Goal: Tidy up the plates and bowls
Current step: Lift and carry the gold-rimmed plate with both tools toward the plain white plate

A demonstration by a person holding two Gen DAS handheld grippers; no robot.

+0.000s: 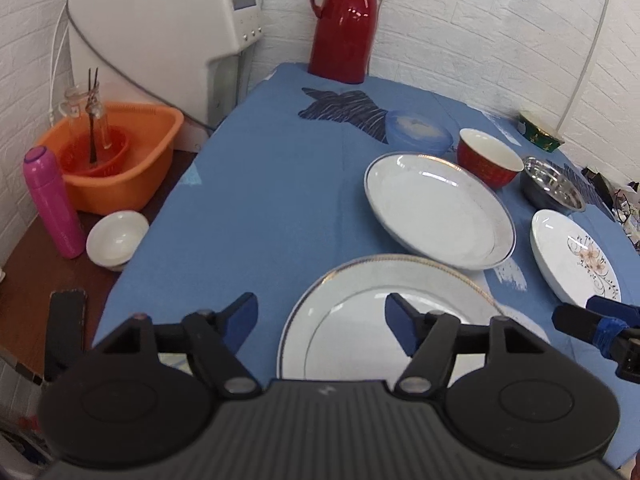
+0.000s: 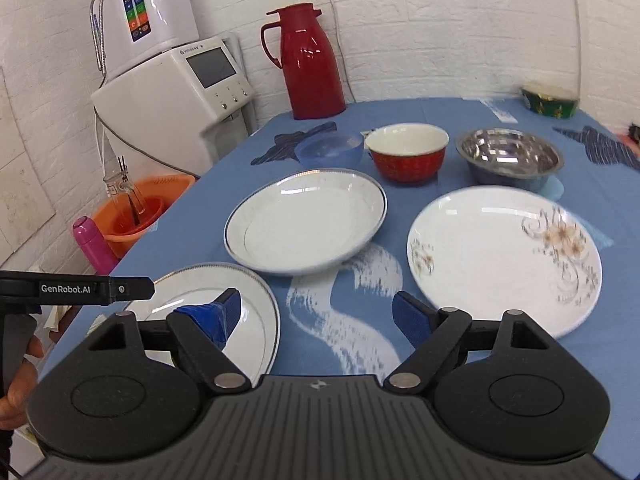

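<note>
Plates and bowls spread on tabletop

Left wrist view: left gripper (image 1: pixel 322 320) hovers over the gold-rimmed plate (image 1: pixel 384 316), fingers wide apart, empty.

Right wrist view: right gripper (image 2: pixel 316 316) hovers low, fingers spread, empty, near the floral plate (image 2: pixel 504 256).

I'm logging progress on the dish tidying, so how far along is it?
Nothing looks stacked yet. Three plates lie apart on the blue cloth: the gold-rimmed plate, blue-rimmed plate and floral plate. The red bowl, steel bowl and blue bowl stand singly behind. Both grippers, left and right, are open and empty. All the grouping remains.
</note>
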